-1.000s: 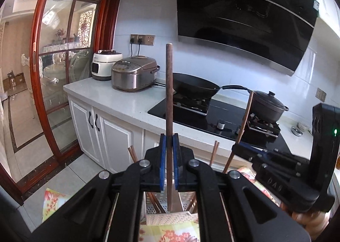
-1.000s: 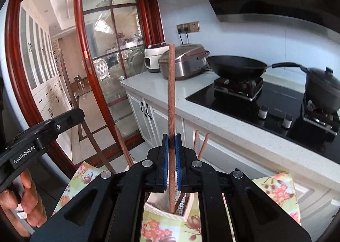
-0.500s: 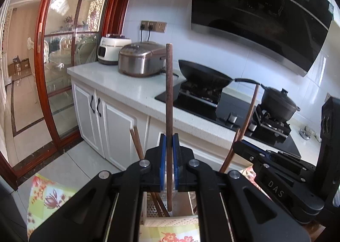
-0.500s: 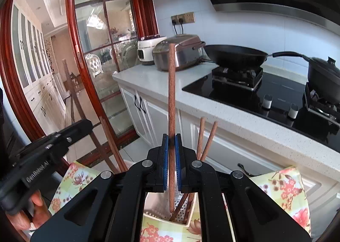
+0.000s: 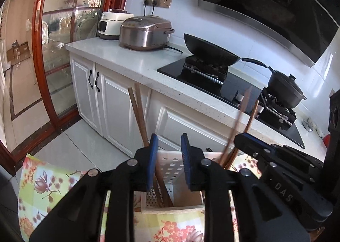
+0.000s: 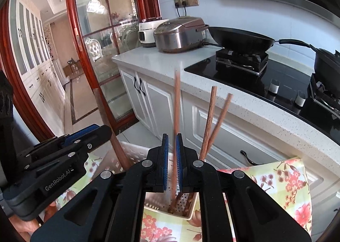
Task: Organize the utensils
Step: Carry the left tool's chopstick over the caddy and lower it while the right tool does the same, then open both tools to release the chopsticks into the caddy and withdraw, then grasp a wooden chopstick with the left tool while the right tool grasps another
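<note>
Left wrist view: a white countertop (image 5: 136, 65) runs across the background at 12 o'clock, carrying a steel rice cooker (image 5: 145, 33), a black wok (image 5: 210, 53) on the hob and a lidded black pot (image 5: 285, 91) toward 2 o'clock. White cabinet doors (image 5: 119, 102) stand behind the work area, and a floral tablecloth (image 5: 53, 184) covers the near surface. The left gripper (image 5: 167, 159) hangs with its blue-padded jaws apart and nothing between them, directly over a white perforated chopstick holder (image 5: 172, 167). Two wooden chopsticks (image 5: 138, 114) rise from the holder just behind the gripper's left finger, long axes leaning toward 11 o'clock.

In the right wrist view, the right gripper (image 6: 171, 157) shows a narrow gap between its pads, with a motion-blurred chopstick (image 6: 176, 114) standing loose in that gap, nearly upright, its lower tip in the holder (image 6: 187, 203). Another pair of chopsticks (image 6: 212, 118) leans toward 1 o'clock just beside the right finger. The left gripper's black body crowds the frame at 8 o'clock.
</note>
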Demonstrator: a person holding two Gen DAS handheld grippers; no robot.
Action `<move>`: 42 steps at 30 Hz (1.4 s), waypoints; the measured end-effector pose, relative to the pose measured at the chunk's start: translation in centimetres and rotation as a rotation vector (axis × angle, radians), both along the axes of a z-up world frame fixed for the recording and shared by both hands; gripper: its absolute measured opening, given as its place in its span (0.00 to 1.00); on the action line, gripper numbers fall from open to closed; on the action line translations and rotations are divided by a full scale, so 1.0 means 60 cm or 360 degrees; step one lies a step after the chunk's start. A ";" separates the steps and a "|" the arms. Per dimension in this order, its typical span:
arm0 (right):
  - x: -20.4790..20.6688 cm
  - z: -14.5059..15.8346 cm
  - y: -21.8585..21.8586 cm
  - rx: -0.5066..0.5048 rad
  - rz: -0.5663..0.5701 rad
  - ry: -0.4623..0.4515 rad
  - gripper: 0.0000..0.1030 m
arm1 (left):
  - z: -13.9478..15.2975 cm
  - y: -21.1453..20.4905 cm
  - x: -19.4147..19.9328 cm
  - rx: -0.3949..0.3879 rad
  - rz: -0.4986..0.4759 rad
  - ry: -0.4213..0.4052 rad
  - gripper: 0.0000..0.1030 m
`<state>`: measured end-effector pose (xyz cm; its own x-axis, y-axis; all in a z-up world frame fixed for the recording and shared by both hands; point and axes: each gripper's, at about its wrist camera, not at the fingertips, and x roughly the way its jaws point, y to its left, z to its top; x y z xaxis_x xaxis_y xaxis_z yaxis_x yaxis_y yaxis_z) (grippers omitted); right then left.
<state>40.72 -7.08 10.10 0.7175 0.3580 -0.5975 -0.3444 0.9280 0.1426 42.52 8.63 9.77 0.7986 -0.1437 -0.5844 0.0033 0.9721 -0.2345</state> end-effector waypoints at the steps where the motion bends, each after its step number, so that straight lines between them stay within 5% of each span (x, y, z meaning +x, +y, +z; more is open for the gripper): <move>1: -0.001 0.003 -0.002 -0.0001 -0.0001 -0.0007 0.10 | 0.003 0.005 -0.004 -0.0004 0.0004 -0.0008 0.21; 8: -0.039 0.026 -0.037 0.0020 -0.0008 -0.0071 0.12 | 0.023 0.030 -0.050 -0.0022 0.0035 -0.0063 0.22; 13: -0.106 0.007 -0.089 0.0048 0.0000 -0.0084 0.41 | 0.008 0.040 -0.122 -0.0025 0.0037 -0.0068 0.30; 25: -0.259 -0.210 -0.190 -0.0077 -0.0002 0.0277 0.50 | -0.205 -0.046 -0.324 0.0021 -0.0160 0.0269 0.29; 35: -0.285 -0.242 -0.229 -0.0073 -0.0024 0.0345 0.56 | -0.266 -0.139 -0.322 0.0189 -0.0349 0.0384 0.12; 42: -0.286 -0.246 -0.225 -0.0081 0.0008 0.0348 0.59 | -0.282 -0.150 -0.303 0.0209 -0.0351 0.0441 0.12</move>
